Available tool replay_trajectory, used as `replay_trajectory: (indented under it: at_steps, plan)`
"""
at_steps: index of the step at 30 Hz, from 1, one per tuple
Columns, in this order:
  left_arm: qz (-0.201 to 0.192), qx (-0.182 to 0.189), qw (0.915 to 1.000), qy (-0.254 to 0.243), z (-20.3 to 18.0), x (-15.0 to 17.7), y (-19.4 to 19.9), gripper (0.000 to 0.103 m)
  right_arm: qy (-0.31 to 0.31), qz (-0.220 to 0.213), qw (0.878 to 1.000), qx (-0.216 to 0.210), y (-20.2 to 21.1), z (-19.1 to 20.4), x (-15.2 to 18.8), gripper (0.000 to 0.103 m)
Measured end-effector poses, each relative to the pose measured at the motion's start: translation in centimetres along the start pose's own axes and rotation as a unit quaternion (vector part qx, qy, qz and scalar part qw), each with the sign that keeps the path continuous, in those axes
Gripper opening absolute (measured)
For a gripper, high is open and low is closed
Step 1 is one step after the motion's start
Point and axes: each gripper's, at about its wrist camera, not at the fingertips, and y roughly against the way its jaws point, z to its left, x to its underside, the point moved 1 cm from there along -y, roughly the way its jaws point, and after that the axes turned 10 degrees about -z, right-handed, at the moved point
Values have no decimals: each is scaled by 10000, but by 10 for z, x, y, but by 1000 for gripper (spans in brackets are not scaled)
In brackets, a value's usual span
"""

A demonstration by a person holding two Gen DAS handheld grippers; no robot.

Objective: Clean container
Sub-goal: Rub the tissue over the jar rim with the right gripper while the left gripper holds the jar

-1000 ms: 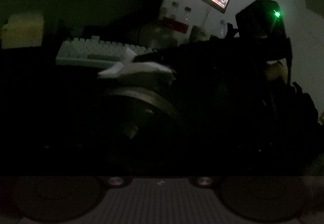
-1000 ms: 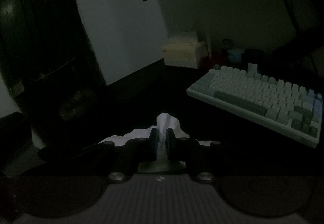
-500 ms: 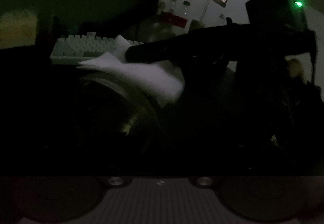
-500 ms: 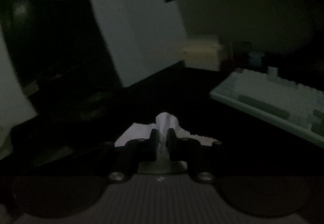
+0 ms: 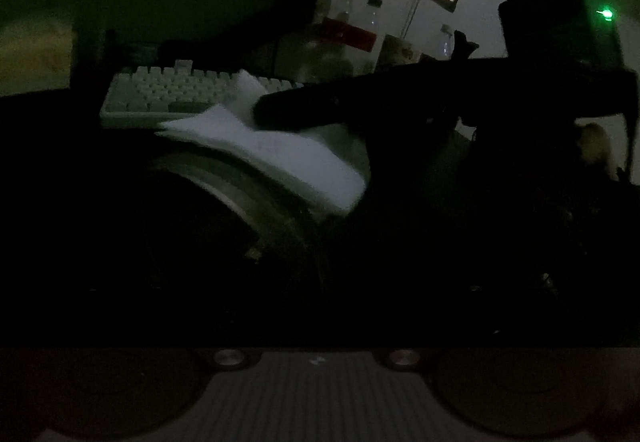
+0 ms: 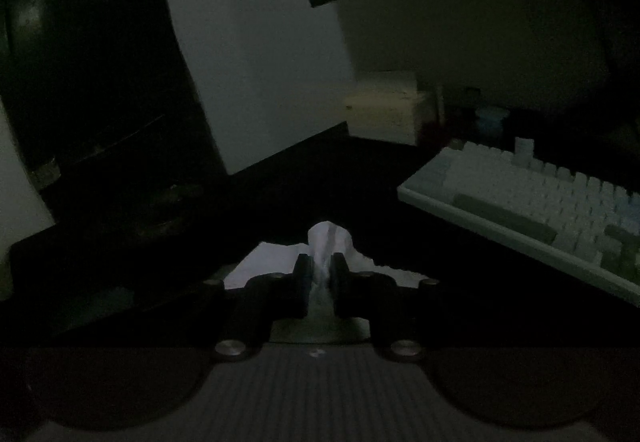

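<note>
Container (image 5: 256, 198), a round dark vessel with a pale rim band, lies directly ahead of the left gripper, close in, its mouth apparently turned up and to the right. White tissue (image 5: 280, 154) drapes over the rim's upper right edge, pinched in the narrow jaws of the right gripper (image 6: 320, 274), which reaches in from the right and sits nearer the rim. Left gripper's own fingers are lost in darkness; I cannot tell their state. Keyboard (image 5: 176, 94) lies beyond.
</note>
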Motion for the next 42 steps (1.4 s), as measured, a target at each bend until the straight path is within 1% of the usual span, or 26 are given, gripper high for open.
replay_trajectory:
  at_steps: [2, 5, 8, 13, 21, 26, 30, 37, 39, 42]
  plan:
    - [5, -5, 10000, 4, 1, -1, -1, 103, -35, 2, 10000, 28, -2, -3, -1, 13]
    - [12, -5, 10000, 2, 2, -1, -1, 103, 34, 8, 9996, 294, -3, -9, -1, 13]
    - [-7, 12, 10000, 43, 4, -1, 0, 103, -76, 27, 9987, 507, -3, -17, -2, 13]
    - [-25, 23, 10000, 47, 5, -1, 0, 103, 8, -3, 9983, 577, -2, -14, -1, 14]
    - [-34, 42, 9999, 94, 6, -1, 0, 103, 7, 15, 9987, 514, 0, -17, -2, 14]
    - [-17, 39, 9999, 108, 7, -2, 1, 103, -109, 5, 9978, 658, 2, -22, -2, 14]
    - [-8, 17, 10000, 91, 5, -2, 0, 103, -178, -14, 9986, 505, 1, -17, -2, 14]
    - [10, 27, 10000, 45, 4, 0, 1, 103, -163, -16, 9986, 500, 3, -15, -2, 14]
    - [6, 22, 10000, 66, 3, 0, 1, 103, -14, 72, 9999, 130, 15, -48, -5, 14]
    - [-2, 52, 9998, 199, 6, -2, 2, 103, -22, 64, 9999, 130, 15, -48, -5, 14]
